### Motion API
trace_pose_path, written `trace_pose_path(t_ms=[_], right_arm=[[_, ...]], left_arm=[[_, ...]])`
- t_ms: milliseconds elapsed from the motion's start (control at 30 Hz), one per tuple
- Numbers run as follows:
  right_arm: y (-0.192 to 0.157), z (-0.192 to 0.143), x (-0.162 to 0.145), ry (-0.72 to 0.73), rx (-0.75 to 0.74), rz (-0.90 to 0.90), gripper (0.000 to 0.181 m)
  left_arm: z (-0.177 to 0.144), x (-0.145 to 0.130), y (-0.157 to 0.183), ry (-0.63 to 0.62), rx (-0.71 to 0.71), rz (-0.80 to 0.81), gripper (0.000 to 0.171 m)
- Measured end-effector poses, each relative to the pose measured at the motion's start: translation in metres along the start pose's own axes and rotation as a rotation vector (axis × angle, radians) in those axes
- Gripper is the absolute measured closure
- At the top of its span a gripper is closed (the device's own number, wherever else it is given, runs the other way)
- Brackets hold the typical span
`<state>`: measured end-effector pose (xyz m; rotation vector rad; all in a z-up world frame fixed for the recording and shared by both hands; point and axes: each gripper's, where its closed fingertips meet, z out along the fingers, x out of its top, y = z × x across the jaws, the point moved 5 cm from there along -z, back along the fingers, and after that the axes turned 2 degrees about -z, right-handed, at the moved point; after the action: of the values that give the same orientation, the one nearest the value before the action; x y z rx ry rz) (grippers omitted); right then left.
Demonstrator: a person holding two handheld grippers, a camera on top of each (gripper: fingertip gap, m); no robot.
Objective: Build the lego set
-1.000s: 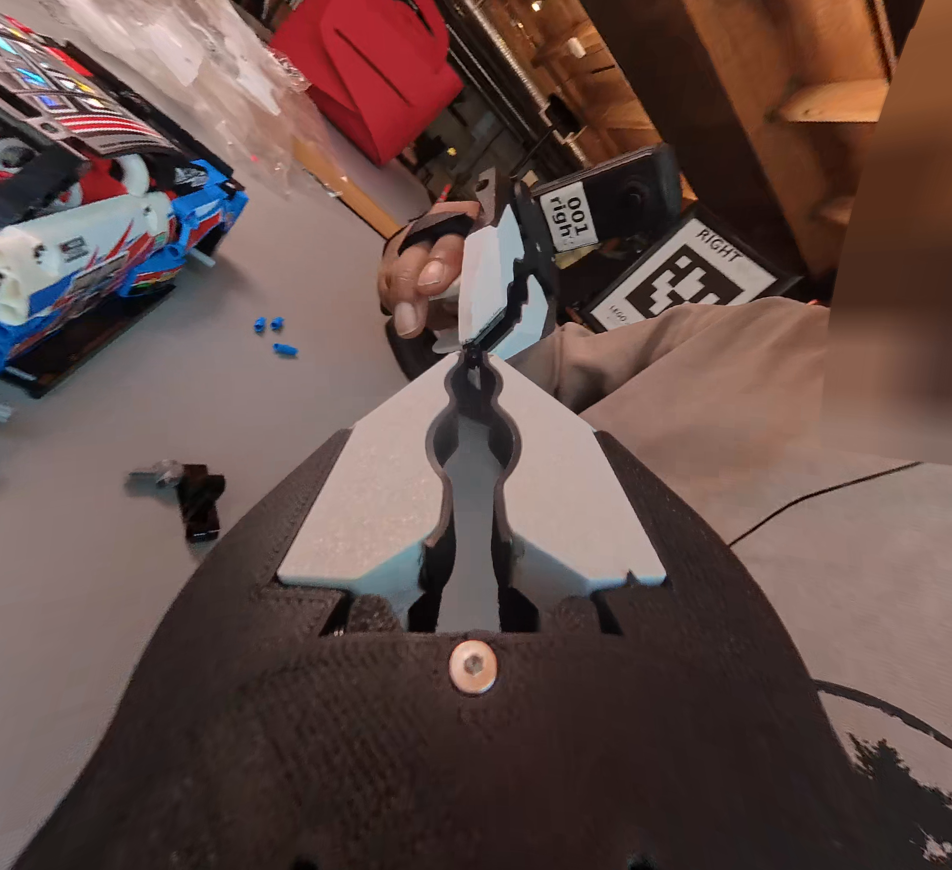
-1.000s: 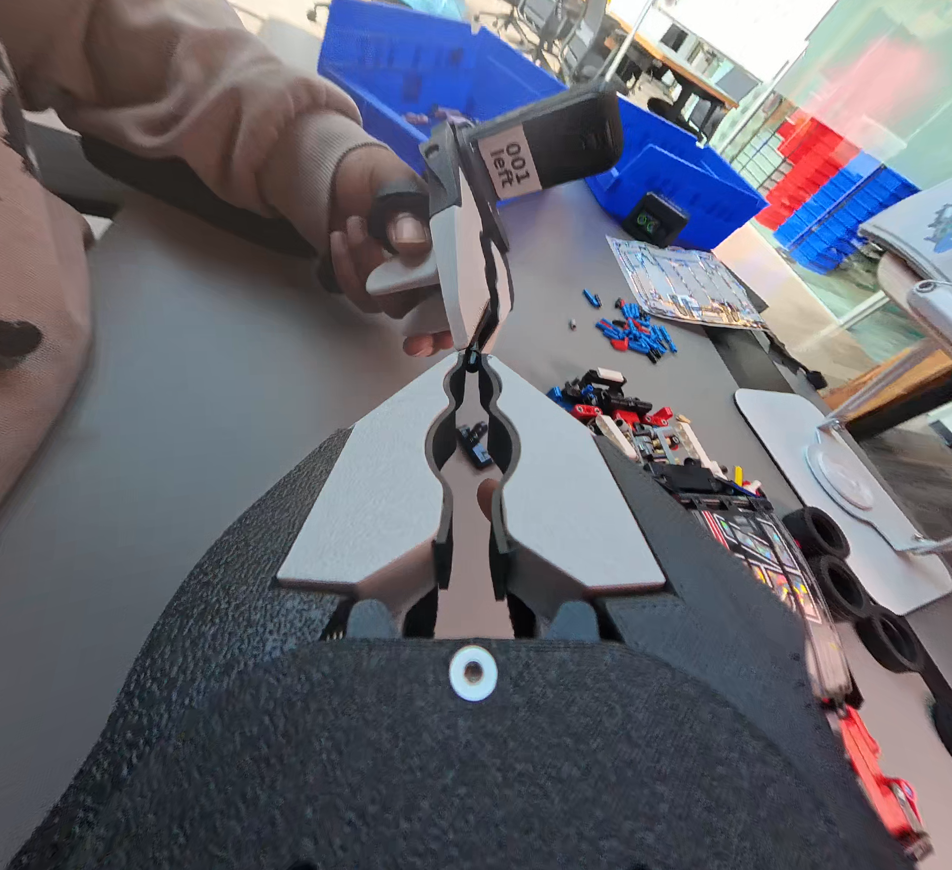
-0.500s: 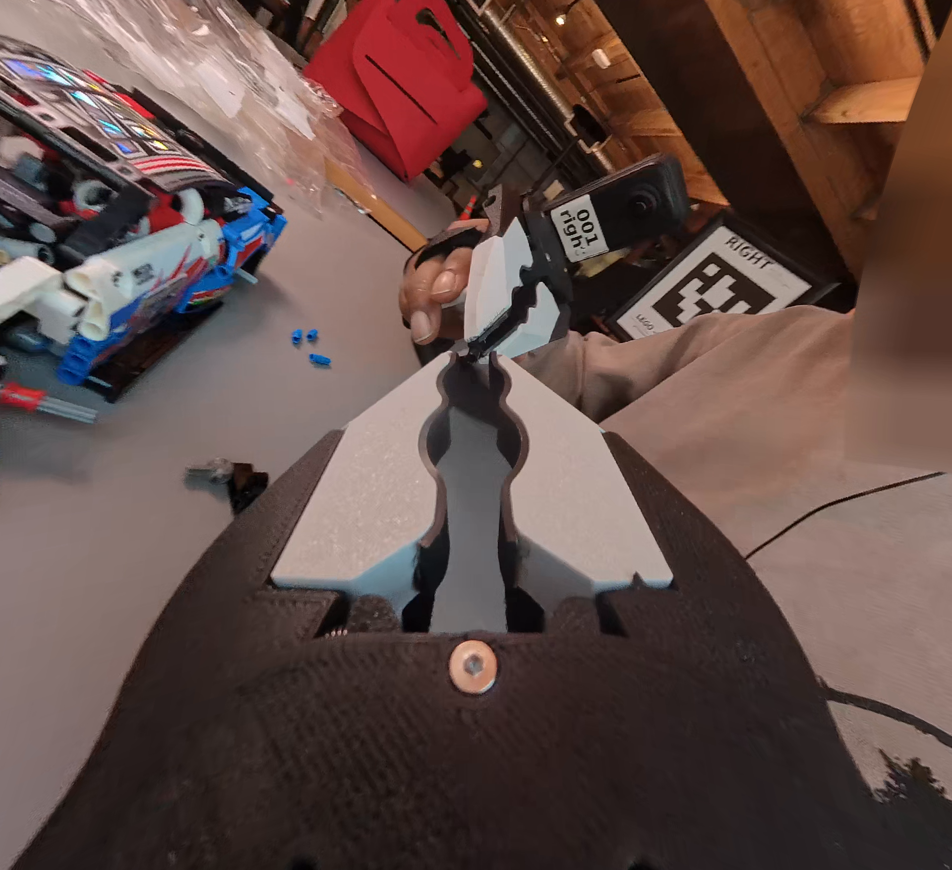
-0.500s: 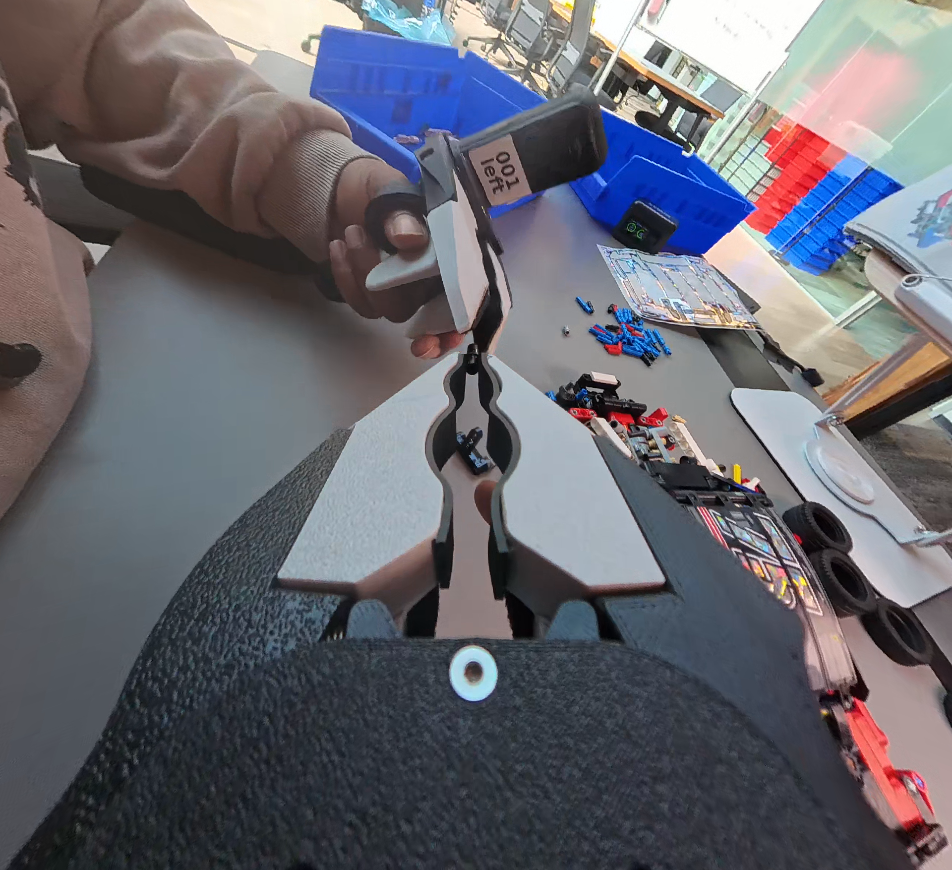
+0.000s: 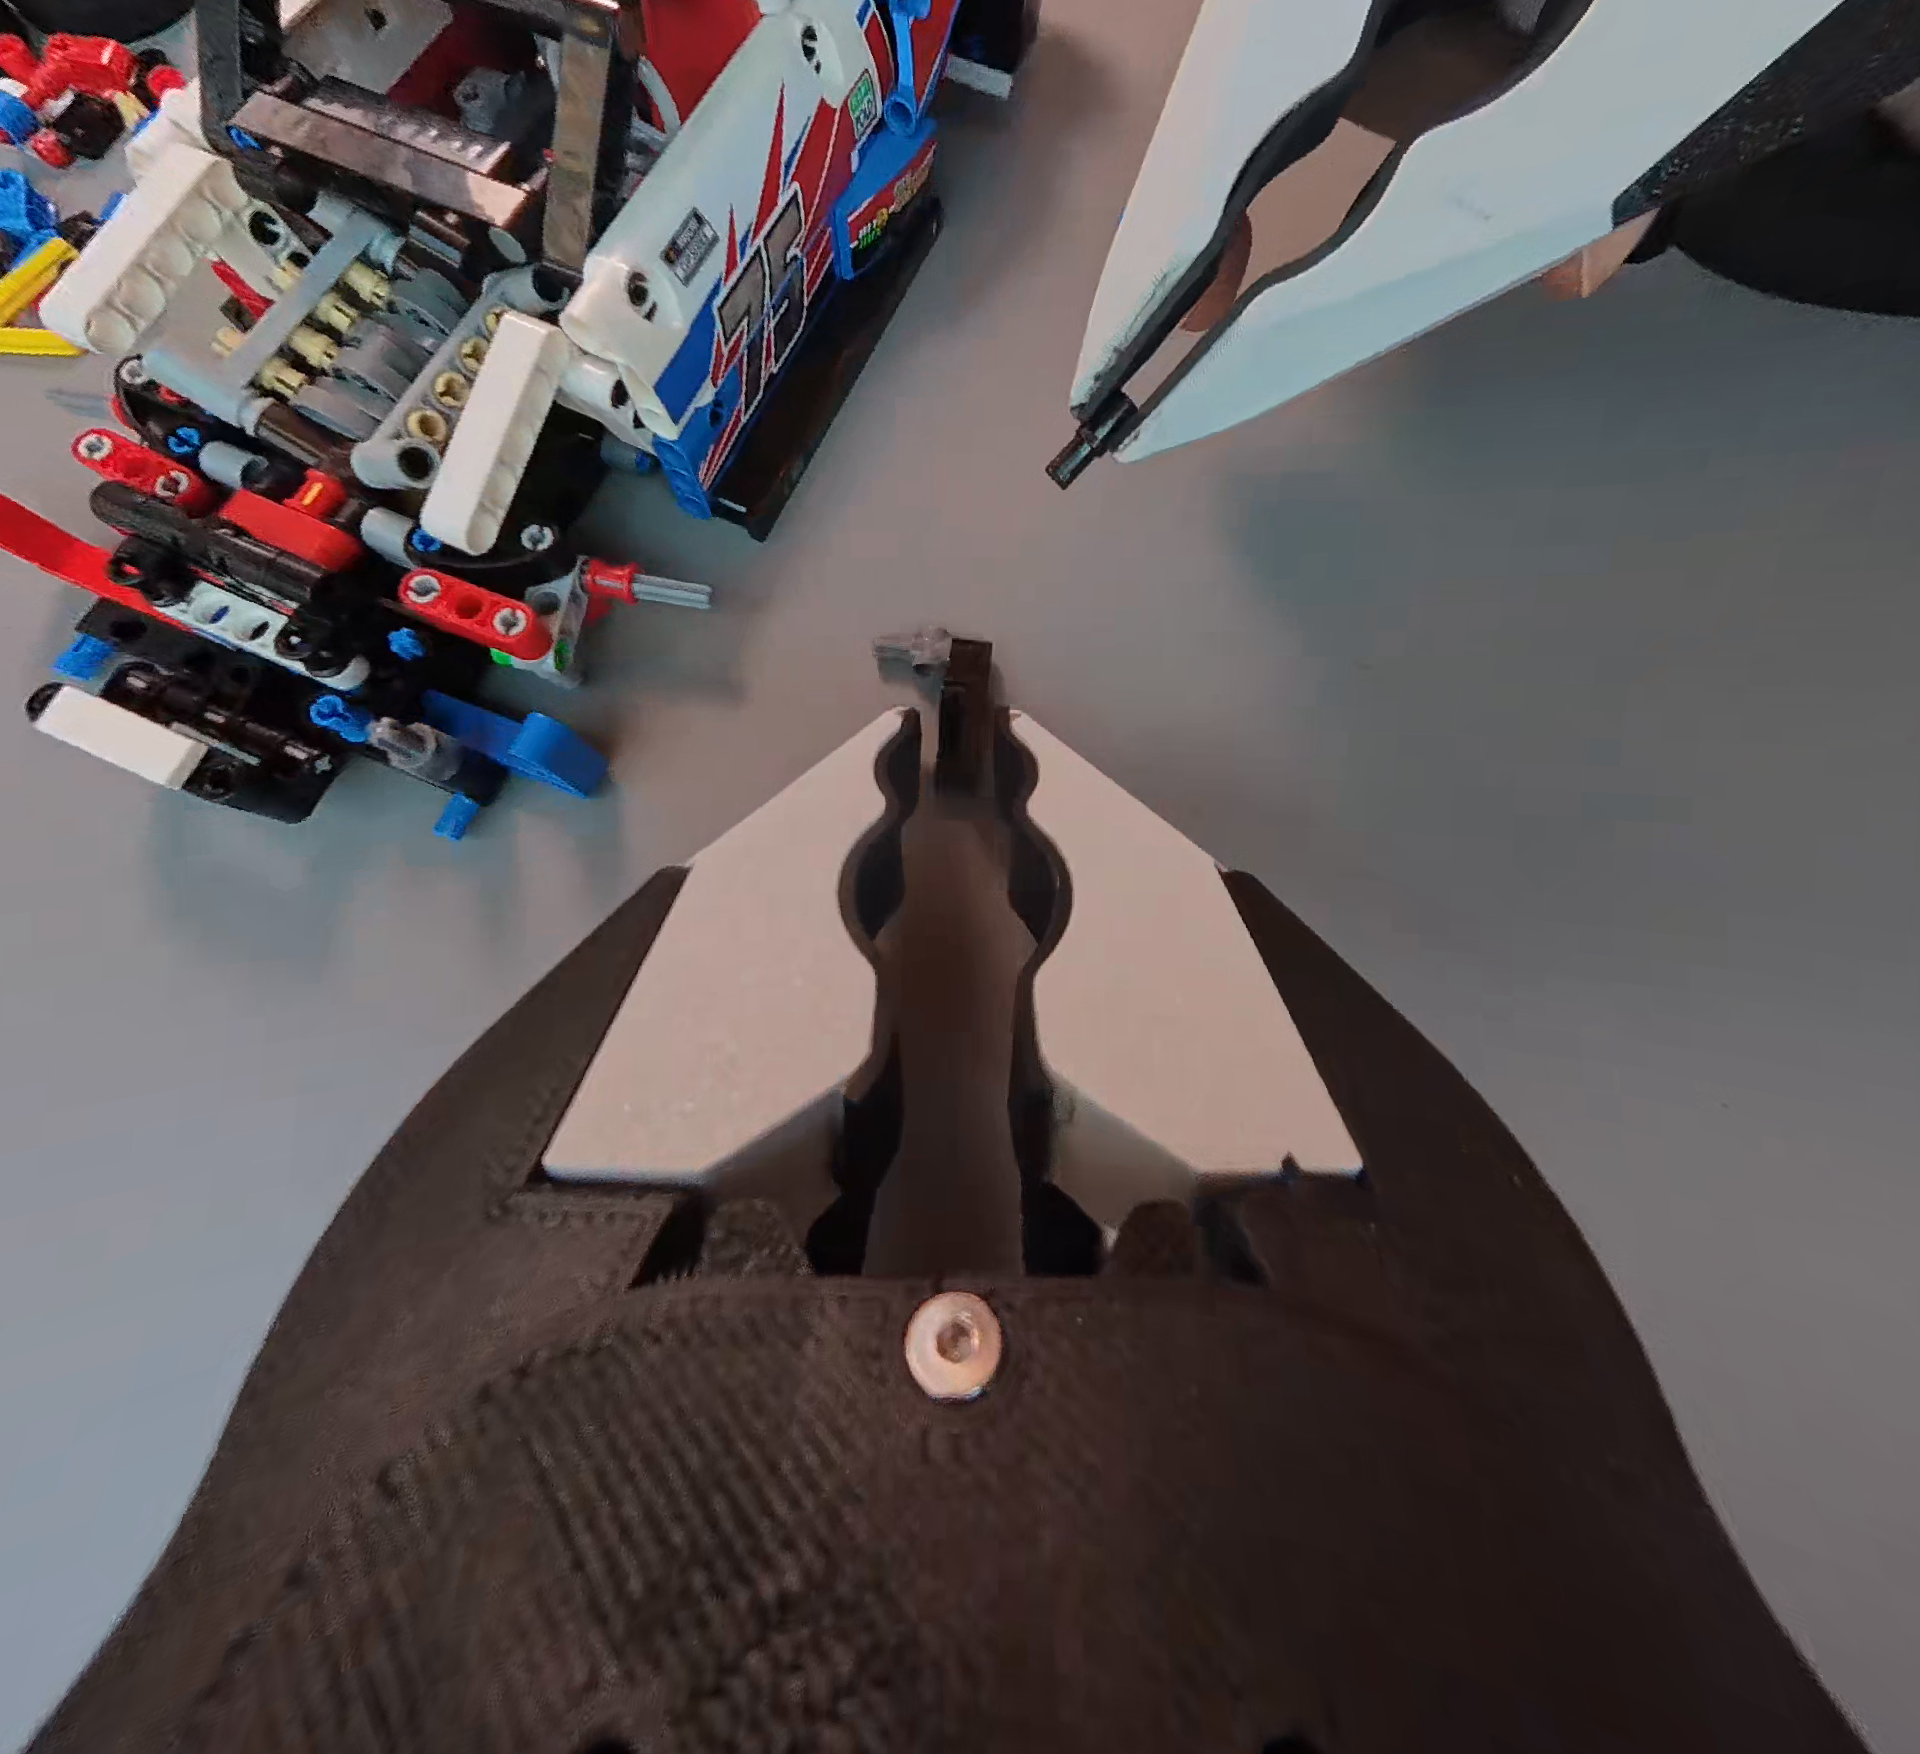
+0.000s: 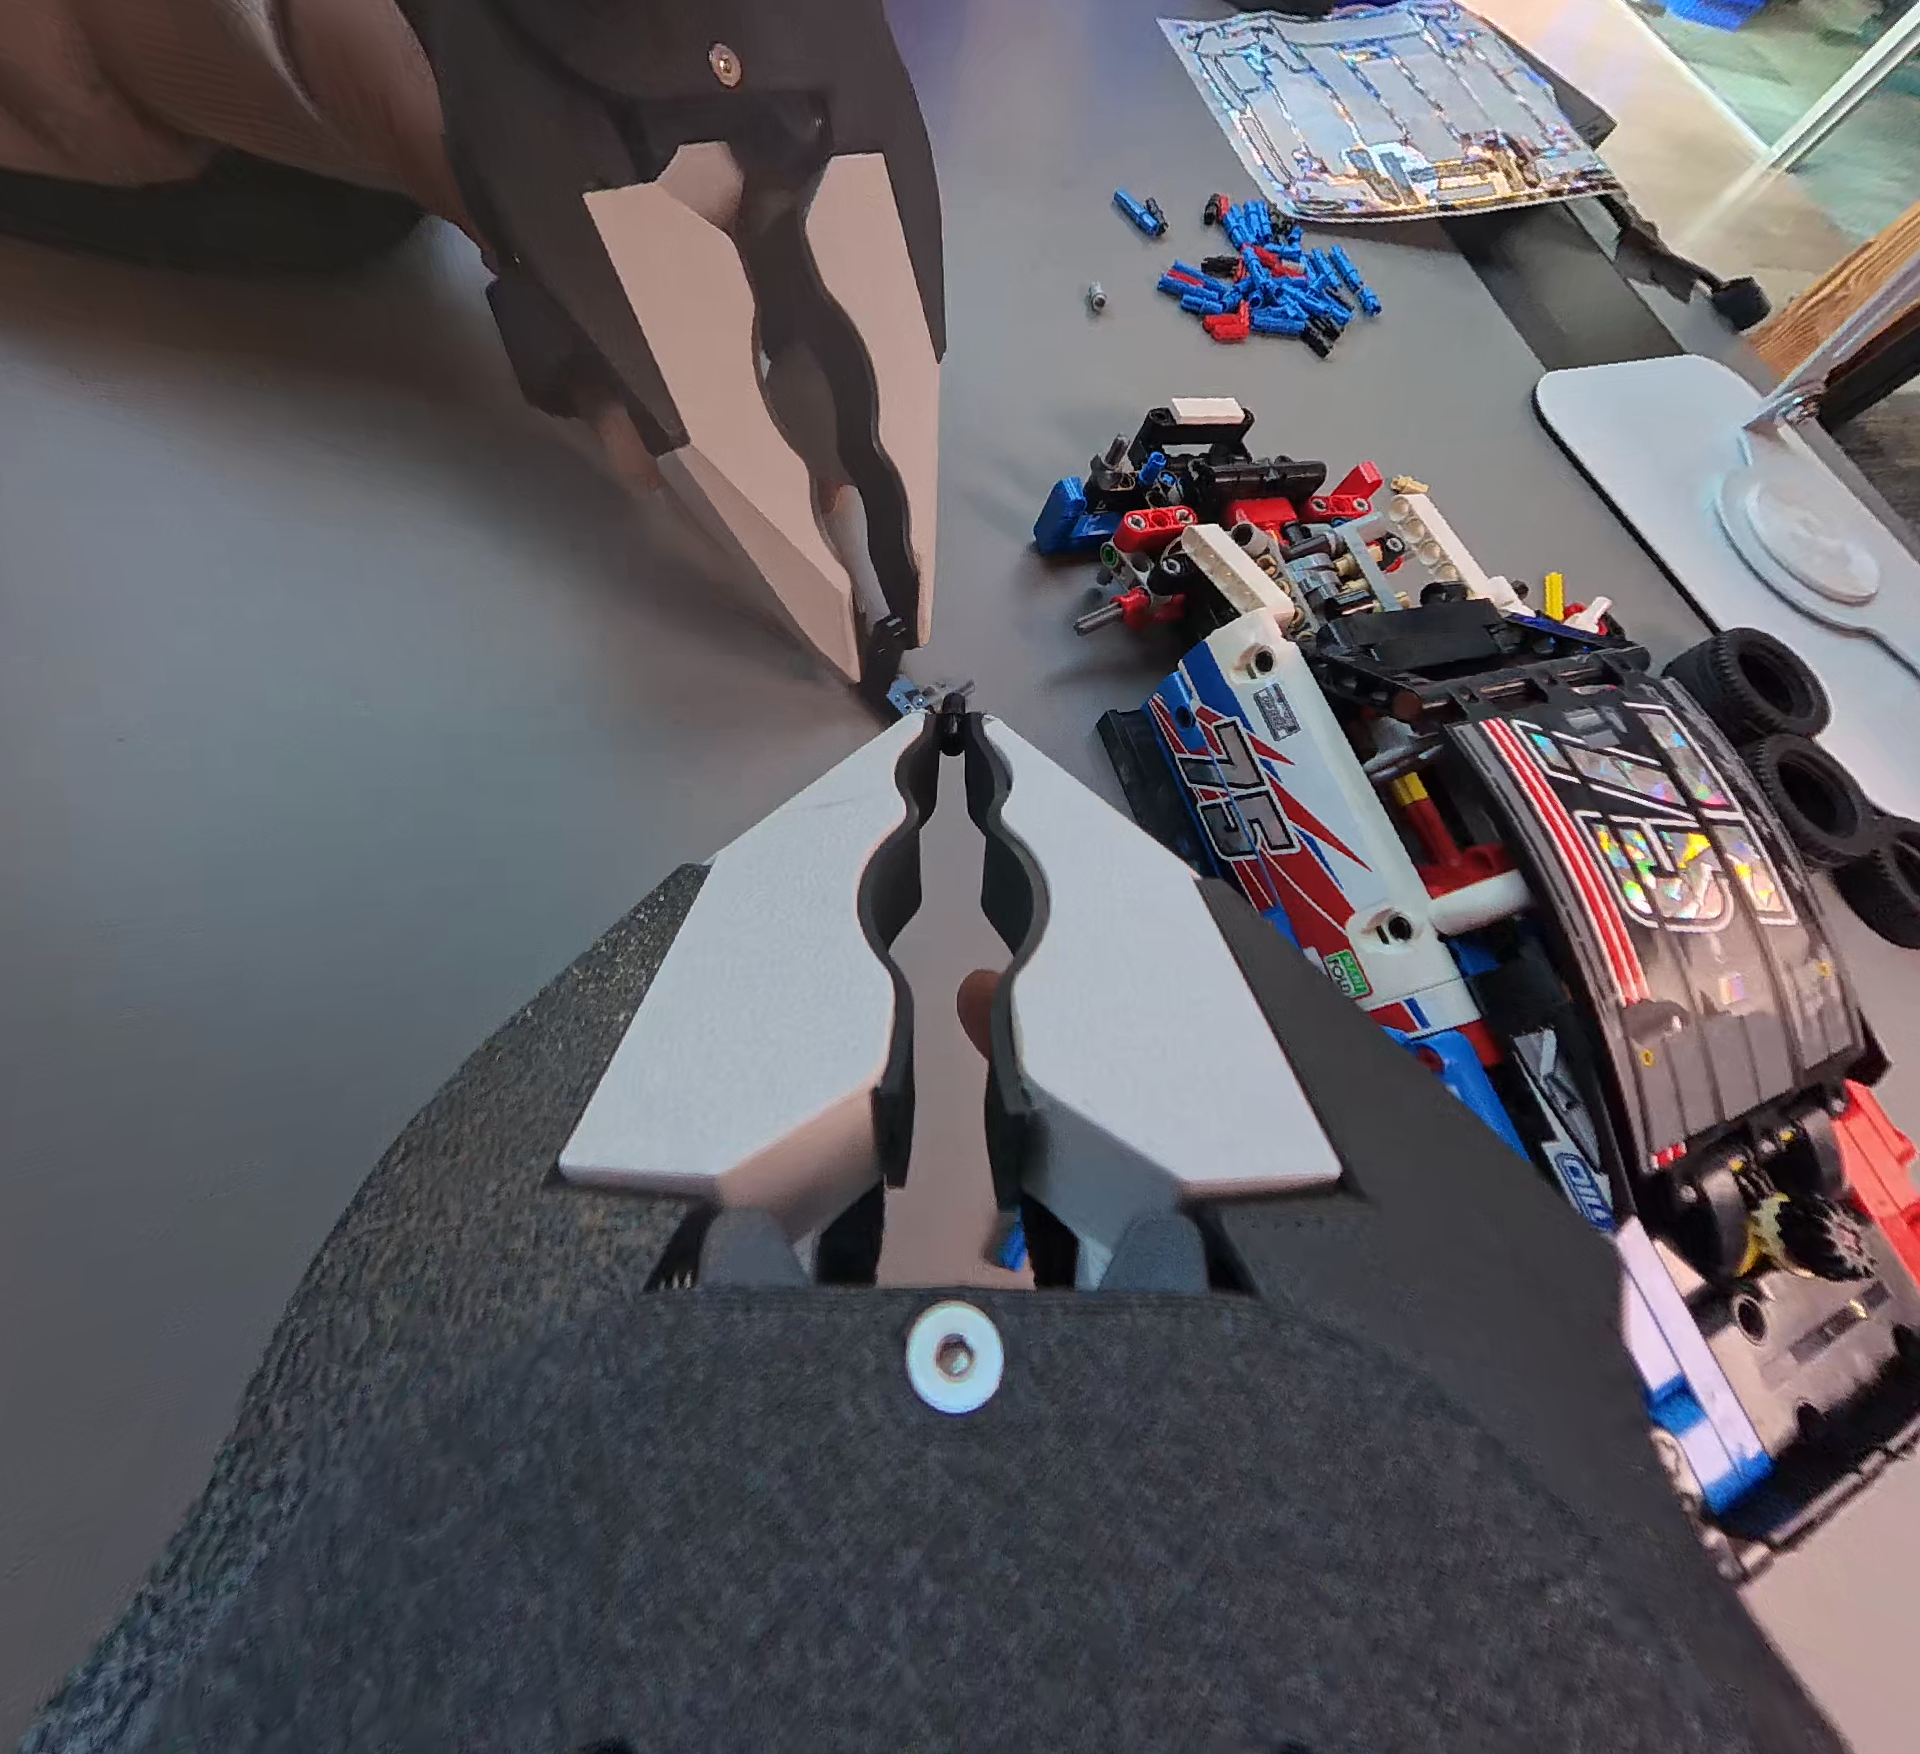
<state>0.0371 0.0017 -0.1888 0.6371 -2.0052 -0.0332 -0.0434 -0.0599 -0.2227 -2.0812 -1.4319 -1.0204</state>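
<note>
My left gripper (image 5: 956, 717) low over grey table (image 5: 1455, 769), fingers closed around small black piece (image 5: 961, 696) with grey connector (image 5: 909, 655) at its end. My right gripper (image 6: 951, 728) clamped on tiny black pin (image 5: 1086, 449), tip just beside that connector. Half-built race car (image 5: 644, 177) sits near, untouched. Step, I judge: seat pin into piece. Line pin straight with hole, steady piece firmly, push slowly, avoid twisting.

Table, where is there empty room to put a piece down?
The table is bare left of the left tool, and beside the right tool away from the car. It is crowded around the car, the blue pins and the tyres.
</note>
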Motion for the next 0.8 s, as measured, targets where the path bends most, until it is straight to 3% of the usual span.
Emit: trace_pose_path(t_ms=[167, 400, 533, 800], right_arm=[[-0.001, 0.003, 0.0, -0.018, -0.021, 0.021, 0.179], [-0.002, 0.005, 0.009, 0.007, -0.093, 0.016, 0.179], [0.001, 0.005, 0.011, 0.013, -0.137, 0.039, 0.179], [0.006, 0.004, 0.015, 0.043, -0.159, 0.142, 0.179]], left_arm=[[0.004, 0.003, -0.001, -0.019, 0.051, 0.012, 0.165], [-0.007, 0.027, -0.002, 0.251, -0.211, -0.481, 0.166], [-0.013, 0.033, -0.005, 0.319, -0.2, -0.526, 0.166], [-0.016, 0.037, -0.004, 0.339, -0.092, -0.434, 0.165]])
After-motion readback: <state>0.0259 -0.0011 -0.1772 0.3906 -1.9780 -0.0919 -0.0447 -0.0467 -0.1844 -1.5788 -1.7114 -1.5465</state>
